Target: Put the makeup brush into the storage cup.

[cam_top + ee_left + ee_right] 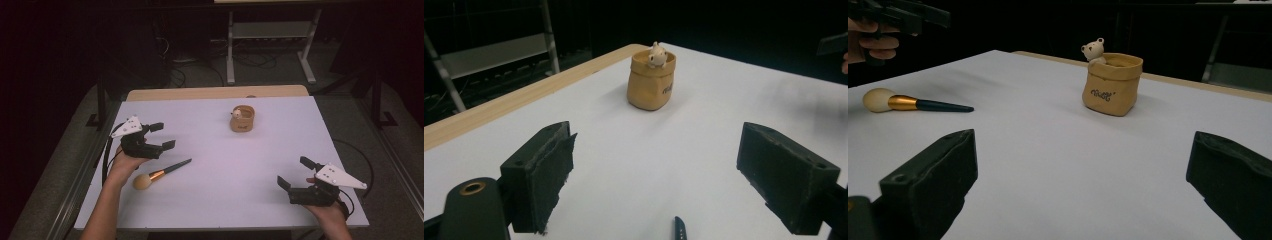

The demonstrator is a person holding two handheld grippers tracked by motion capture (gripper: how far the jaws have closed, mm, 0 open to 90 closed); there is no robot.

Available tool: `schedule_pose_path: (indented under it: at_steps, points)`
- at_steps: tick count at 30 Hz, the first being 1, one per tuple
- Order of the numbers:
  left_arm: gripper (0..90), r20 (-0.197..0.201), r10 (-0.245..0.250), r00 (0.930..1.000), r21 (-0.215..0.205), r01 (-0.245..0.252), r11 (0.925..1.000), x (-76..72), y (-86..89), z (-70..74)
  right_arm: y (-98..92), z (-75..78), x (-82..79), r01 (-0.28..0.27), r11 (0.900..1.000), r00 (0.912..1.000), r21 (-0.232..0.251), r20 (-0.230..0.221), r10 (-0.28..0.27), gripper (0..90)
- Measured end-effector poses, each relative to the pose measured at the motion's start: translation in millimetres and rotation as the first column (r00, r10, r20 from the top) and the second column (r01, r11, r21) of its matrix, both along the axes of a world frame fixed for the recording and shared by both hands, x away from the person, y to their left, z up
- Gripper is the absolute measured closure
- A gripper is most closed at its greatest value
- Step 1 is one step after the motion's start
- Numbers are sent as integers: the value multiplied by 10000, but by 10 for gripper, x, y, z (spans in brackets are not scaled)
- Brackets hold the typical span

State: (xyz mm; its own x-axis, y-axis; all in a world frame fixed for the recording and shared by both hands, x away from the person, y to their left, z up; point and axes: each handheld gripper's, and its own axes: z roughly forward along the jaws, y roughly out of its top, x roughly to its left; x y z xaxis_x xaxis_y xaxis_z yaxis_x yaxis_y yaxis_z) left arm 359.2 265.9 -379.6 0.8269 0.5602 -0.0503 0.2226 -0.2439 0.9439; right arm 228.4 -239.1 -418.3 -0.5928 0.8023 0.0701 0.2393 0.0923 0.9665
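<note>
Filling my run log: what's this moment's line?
left gripper: open, above brush | right gripper: open | holder: upright

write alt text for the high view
Seen from above, a person's two hands each hold an open black gripper over a white table: the left gripper just above a makeup brush, the right gripper near the front right corner. A small tan pouch with a toy bear stands near the far edge.

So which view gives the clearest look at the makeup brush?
The right gripper view: the makeup brush lies side-on, with pale head, gold ferrule and dark handle all distinct. The high view has the whole brush too, but smaller, beside the left hand. The left gripper view catches just its handle tip.
</note>
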Motion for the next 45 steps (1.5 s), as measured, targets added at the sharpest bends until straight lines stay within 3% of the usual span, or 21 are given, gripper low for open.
schedule_pose_path:
  at_steps: [7,13,22,27,33,40,42,43,45]
  points:
    - [146,-347,-101,9993,598,122,9981,-8,-19,-24,14,1,7,-6,10000,10000,-47,10,6,0]
    - [146,-563,-248,9981,1209,314,9922,-4,-42,-24,-3,0,1,17,10000,10000,0,-21,-17,0]
    - [146,-1108,-595,9921,2075,817,9748,-14,-96,-72,-5,1,2,28,10000,10000,-89,31,-28,0]
    - [147,-1301,-659,9893,2645,987,9593,-14,-123,-100,-6,0,3,29,10000,10000,-45,-3,-29,0]
    - [150,-1589,-655,9851,2915,1102,9502,-20,-124,-114,-6,-1,2,25,10000,10000,-74,6,-25,0]
    - [173,-1784,-735,9812,3617,1348,9225,-29,-125,-124,-8,-2,4,36,10000,10000,-89,-13,-36,0]
    - [173,-1807,-748,9807,3856,1407,9119,-30,-131,-129,-8,-3,4,38,9999,10000,-94,-16,-38,0]
    - [173,-1824,-786,9801,4076,1481,9011,-31,-132,-128,-8,-3,4,37,9999,10000,-98,-15,-38,0]
    - [173,-1903,-772,9787,4232,1527,8931,-36,-141,-133,-8,-3,4,37,9999,10000,-101,-17,-38,0]
